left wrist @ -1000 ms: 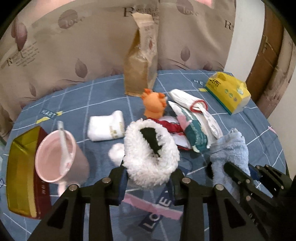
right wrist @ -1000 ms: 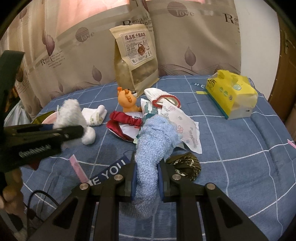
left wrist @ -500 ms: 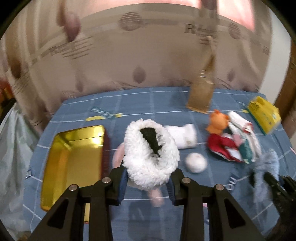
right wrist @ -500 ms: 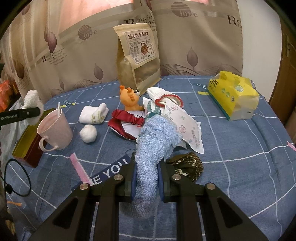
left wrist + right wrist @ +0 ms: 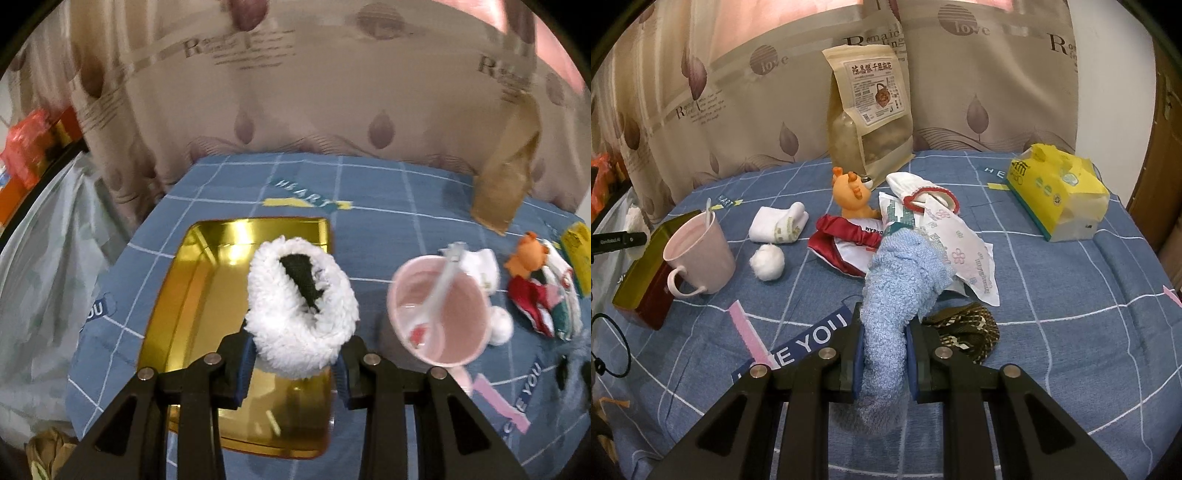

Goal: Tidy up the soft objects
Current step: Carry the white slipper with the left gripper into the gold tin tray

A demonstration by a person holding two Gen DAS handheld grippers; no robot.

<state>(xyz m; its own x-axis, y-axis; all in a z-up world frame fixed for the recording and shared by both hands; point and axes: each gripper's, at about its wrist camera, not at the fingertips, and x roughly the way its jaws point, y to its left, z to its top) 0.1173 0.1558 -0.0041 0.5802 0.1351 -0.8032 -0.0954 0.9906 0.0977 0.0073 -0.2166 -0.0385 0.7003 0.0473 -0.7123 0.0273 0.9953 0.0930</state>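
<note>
The left tongs pinch a white fluffy sock with a dark inside; both pads press into its fleece, so the tongs stand half spread around it. Directly below and ahead of these tongs lies a golden tin, open, with nothing visible inside, and the sock hangs above its right part. Just to the right of the left tongs stands a pink cup with a white spoon in it. Beyond the cup, further right, there are a folded white sock, a white cotton ball and an orange toy next to a small heap of red, green and white cloth.

The right tongs are pressed together on a light blue fuzzy sock. The sock stands up from between the pads, and its far end leans over a white patterned packet. Just to the right of these tongs lies a dark woven band, touching the blue checked cloth of the surface. Ahead of them stands a brown snack bag, upright before the curtain. Far to the right and ahead is a yellow tissue pack. To the left, well apart, the pink cup stands just beside the tin.
</note>
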